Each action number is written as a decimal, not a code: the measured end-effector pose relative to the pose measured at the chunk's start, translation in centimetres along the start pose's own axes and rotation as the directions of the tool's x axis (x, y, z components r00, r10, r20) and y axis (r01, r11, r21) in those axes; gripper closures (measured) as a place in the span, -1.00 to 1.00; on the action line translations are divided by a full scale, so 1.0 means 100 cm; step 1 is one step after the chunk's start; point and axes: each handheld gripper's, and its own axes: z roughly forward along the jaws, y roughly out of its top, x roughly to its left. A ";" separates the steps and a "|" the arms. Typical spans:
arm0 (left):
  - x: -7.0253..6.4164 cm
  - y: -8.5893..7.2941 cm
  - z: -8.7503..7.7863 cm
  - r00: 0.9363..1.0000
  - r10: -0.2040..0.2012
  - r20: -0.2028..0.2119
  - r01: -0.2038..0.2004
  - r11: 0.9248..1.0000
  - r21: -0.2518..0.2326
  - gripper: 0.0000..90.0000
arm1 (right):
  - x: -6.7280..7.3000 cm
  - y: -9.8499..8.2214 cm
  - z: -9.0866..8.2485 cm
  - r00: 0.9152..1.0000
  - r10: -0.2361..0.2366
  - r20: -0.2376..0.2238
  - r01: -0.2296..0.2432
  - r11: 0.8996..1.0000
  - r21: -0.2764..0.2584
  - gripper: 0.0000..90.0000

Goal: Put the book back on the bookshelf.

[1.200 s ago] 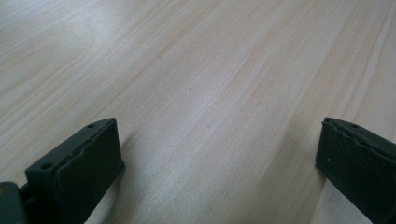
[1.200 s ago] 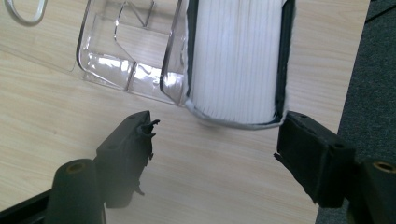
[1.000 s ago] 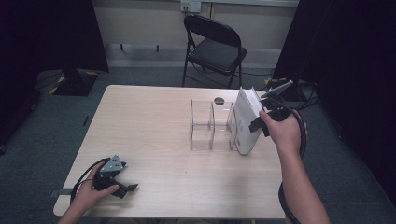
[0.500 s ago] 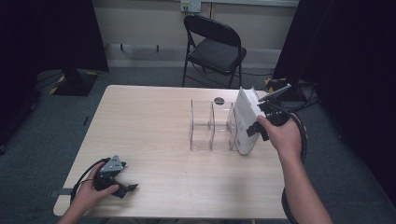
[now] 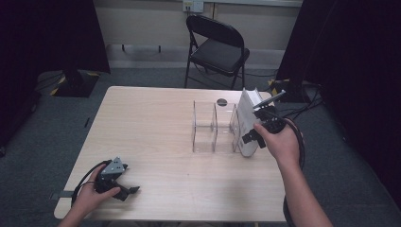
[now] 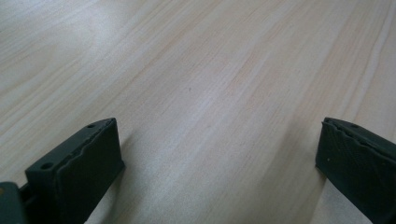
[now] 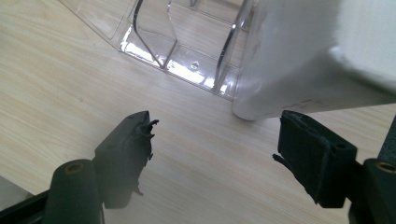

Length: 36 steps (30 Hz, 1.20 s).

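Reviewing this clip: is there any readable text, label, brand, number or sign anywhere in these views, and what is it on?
No legible text in any view.
White box: a faint dark line near its bottom edge in the right gripper view, too blurred to read.
Clear acrylic organizer: no print.
Wall outlet plate: too small to tell any marking.
Left gripper and right gripper: no label visible.

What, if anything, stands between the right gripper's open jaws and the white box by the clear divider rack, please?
Nothing visible does. The right gripper has open jaws over bare table, and the white box stands just ahead of them, against the clear divider rack.
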 end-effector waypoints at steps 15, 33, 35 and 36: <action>0.000 0.000 0.000 1.000 0.000 0.000 0.000 1.000 0.001 -1.00 | 0.024 -0.005 0.017 0.995 -0.100 -0.025 0.099 0.995 -0.009 -0.46; 0.000 0.000 0.000 1.000 0.000 0.000 0.000 1.000 0.000 -1.00 | 0.036 -0.006 0.032 0.990 -0.137 -0.044 0.135 0.990 -0.031 -0.48; 0.000 0.000 0.000 1.000 -0.001 -0.002 0.001 1.000 -0.003 -1.00 | 0.037 -0.005 0.034 0.988 -0.143 -0.052 0.142 0.989 -0.031 -0.48; 0.000 0.000 0.000 1.000 0.000 -0.002 0.000 1.000 -0.003 -1.00 | 0.038 -0.006 0.035 0.988 -0.145 -0.057 0.144 0.989 -0.029 -0.48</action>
